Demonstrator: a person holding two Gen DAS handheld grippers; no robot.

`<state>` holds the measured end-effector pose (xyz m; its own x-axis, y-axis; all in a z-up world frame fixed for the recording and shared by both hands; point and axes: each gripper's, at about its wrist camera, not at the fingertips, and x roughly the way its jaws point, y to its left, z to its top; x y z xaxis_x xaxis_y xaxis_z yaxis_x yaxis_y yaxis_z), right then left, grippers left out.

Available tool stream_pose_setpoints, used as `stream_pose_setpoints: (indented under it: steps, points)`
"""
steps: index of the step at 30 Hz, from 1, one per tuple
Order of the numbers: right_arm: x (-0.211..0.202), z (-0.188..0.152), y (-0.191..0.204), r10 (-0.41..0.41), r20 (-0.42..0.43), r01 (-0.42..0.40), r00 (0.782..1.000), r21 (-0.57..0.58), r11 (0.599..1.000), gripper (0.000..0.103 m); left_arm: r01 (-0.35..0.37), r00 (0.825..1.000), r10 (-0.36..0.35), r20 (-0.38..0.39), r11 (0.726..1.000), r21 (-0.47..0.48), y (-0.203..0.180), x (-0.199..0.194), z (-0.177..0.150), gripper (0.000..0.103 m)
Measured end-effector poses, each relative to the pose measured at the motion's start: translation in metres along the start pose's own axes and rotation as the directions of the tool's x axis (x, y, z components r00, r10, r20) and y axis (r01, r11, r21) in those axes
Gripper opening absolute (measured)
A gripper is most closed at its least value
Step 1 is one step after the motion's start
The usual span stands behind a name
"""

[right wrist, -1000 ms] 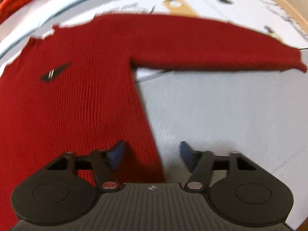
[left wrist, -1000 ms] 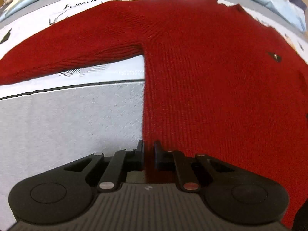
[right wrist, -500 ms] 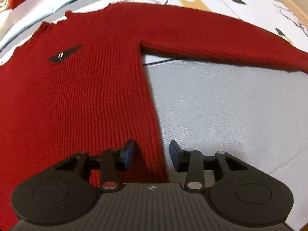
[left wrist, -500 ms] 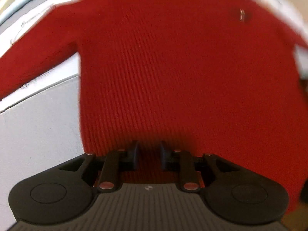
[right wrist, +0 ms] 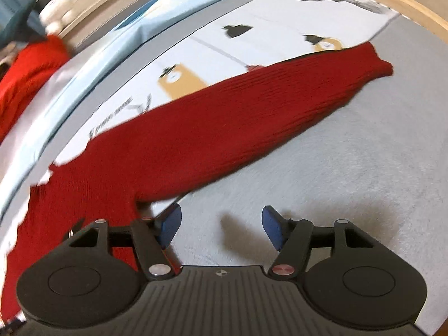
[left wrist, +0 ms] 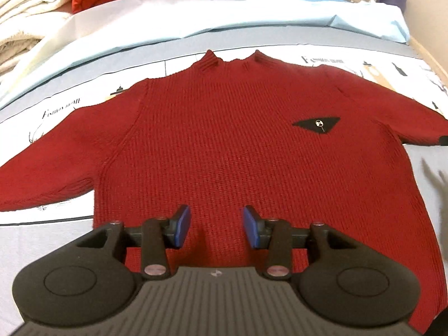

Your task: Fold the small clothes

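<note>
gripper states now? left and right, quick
Left tongs: open, holding nothing, above the red knitted sweater.
Right tongs: open, empty, over the grey bed sheet beside the sweater's sleeve.

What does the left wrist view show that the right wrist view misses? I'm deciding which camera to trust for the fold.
Only the left wrist view shows the red sweater's ribbed collar, black triangular chest patch and left sleeve. Only the right wrist view shows the right sleeve laid out full length to its cuff. Both show the sweater flat on the printed bedsheet, and each its own gripper, left gripper and right gripper, jaws open, holding nothing.
</note>
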<state>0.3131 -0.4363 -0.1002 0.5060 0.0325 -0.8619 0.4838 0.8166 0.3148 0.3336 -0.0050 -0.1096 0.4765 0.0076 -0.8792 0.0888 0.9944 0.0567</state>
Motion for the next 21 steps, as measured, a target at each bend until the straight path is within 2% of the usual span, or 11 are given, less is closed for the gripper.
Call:
stream_pose_setpoints:
  steps: [5,12,21]
  points:
    - [0.009,0.013,-0.018,-0.010,0.017,0.008,1.000,0.118,0.993,0.066,-0.012,1.000,0.012,-0.012,1.000,-0.014,-0.013,-0.004,0.011,0.046]
    - [0.029,0.016,-0.034,-0.059,0.037,0.051,0.998,0.178,0.983,0.065,-0.009,1.000,0.009,-0.012,0.999,-0.047,-0.011,-0.002,0.019,0.046]
    - [0.038,0.028,-0.046,-0.045,0.110,0.007,0.993,0.325,0.946,0.065,-0.011,1.000,0.009,-0.030,0.997,-0.073,-0.004,0.005,0.025,0.046]
